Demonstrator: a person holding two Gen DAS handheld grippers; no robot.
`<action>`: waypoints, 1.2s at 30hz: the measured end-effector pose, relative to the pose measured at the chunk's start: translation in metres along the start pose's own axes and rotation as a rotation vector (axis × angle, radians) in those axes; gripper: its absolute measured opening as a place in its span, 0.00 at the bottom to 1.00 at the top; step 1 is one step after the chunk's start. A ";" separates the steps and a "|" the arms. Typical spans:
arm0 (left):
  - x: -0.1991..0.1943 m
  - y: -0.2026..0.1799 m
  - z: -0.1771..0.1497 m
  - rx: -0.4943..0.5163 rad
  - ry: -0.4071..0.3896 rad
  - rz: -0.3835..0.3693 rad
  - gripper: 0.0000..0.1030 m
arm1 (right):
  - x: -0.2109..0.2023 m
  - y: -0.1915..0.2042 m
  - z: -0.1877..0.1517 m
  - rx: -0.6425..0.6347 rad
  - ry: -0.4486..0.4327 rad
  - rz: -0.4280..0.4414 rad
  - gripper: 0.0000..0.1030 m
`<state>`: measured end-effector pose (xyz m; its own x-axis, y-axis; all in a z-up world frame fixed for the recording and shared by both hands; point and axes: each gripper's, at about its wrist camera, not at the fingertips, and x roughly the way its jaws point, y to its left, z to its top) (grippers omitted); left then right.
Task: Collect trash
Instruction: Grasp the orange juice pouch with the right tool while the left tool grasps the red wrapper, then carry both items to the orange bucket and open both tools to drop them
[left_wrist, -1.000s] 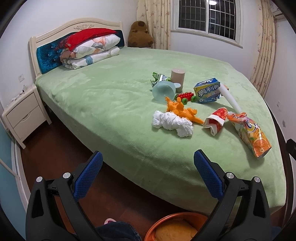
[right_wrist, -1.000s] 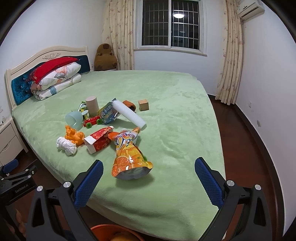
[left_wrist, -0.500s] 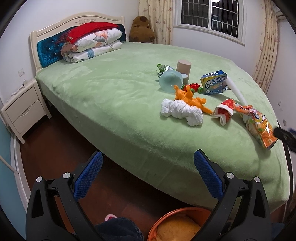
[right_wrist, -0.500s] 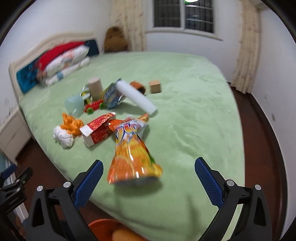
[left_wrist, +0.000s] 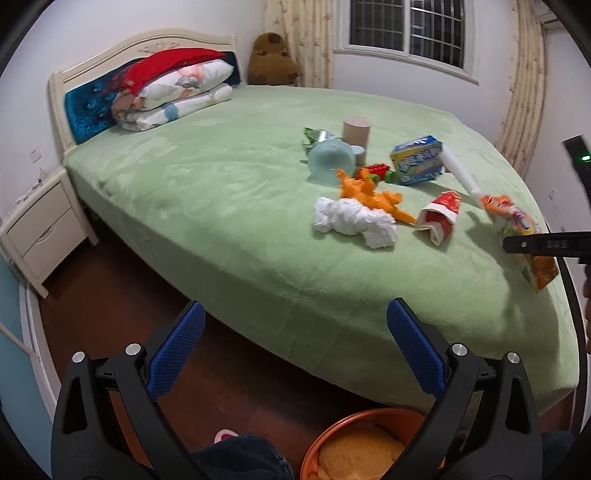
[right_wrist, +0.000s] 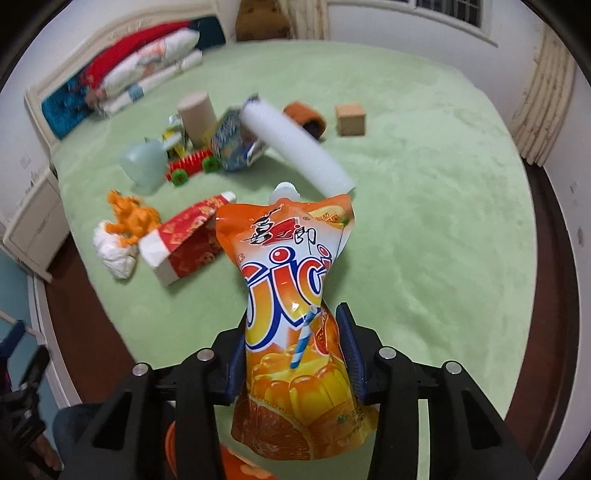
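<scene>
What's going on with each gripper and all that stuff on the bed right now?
Right gripper: shut on orange pouch.
Left gripper: open, holding nothing.
Red carton: lying on its side, end open.
Blue box: lying on bed.
Cup: tipped on its side.
White tissue: crumpled.
Tan cylinder: upright.
Orange bin: on floor, below left gripper.

White walls (left_wrist: 110, 44), green bed (left_wrist: 229, 192), barred window (left_wrist: 406, 29).

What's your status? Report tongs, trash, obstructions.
Right tongs shut on orange jelly pouch. Left tongs open, empty, over floor. Orange bin below. Nothing blocking.
</scene>
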<state>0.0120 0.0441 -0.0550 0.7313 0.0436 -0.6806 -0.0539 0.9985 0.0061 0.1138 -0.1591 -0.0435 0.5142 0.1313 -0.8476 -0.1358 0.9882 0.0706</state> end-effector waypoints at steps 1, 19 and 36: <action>0.002 -0.005 0.003 0.021 -0.002 -0.014 0.93 | -0.010 -0.005 -0.005 0.022 -0.022 0.018 0.42; 0.103 -0.147 0.090 0.446 0.139 -0.272 0.73 | -0.114 -0.049 -0.098 0.192 -0.191 0.131 0.31; 0.056 -0.145 0.085 0.480 0.121 -0.369 0.30 | -0.140 -0.038 -0.108 0.127 -0.215 0.131 0.28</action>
<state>0.1185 -0.0954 -0.0315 0.5599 -0.2830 -0.7787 0.5204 0.8515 0.0647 -0.0447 -0.2231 0.0161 0.6688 0.2584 -0.6971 -0.1121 0.9620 0.2490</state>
